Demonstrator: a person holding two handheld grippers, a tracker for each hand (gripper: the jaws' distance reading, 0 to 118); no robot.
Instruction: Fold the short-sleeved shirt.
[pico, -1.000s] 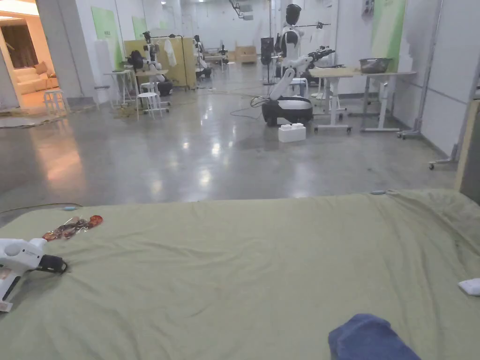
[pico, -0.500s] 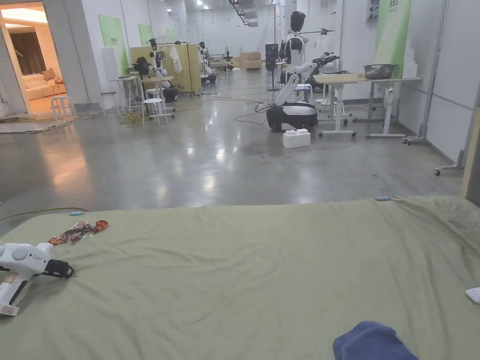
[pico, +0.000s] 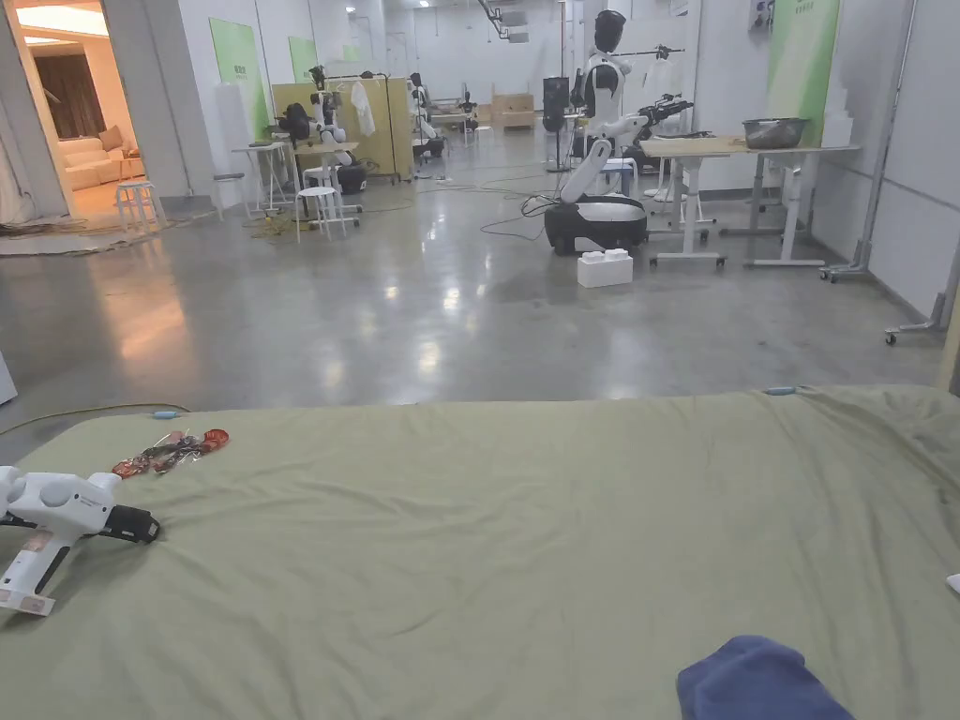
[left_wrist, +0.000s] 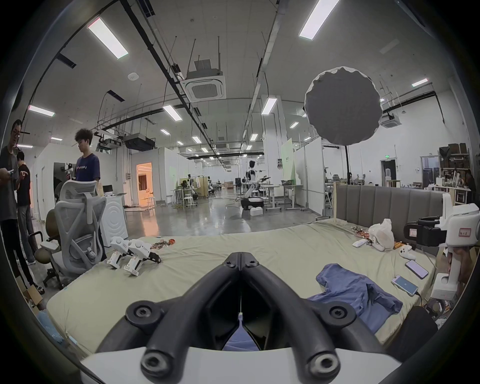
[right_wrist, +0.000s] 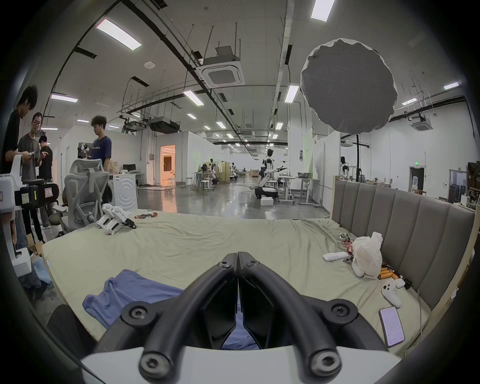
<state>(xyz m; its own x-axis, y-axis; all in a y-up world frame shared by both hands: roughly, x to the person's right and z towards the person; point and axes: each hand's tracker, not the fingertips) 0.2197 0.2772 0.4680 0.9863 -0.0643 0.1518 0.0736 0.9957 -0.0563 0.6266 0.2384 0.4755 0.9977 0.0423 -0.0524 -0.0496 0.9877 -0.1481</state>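
Observation:
A crumpled blue short-sleeved shirt lies on the green bed sheet near the bed's front edge. From the left gripper view the shirt is to the right of my left gripper, which is shut with nothing between its jaws. In the right gripper view the shirt spreads left of and under my right gripper, also shut and holding nothing. Both grippers hover above the near side of the bed. The right gripper sits at the far right of the left gripper view. The left gripper sits at the far left of the right gripper view.
Two spare white grippers and some wrappers lie at the bed's left end. Phones, a controller and a white bag lie by the grey headboard. An office chair and standing people are on the left.
The head camera has panned slightly left. The shirt and the things on the bed lie as before.

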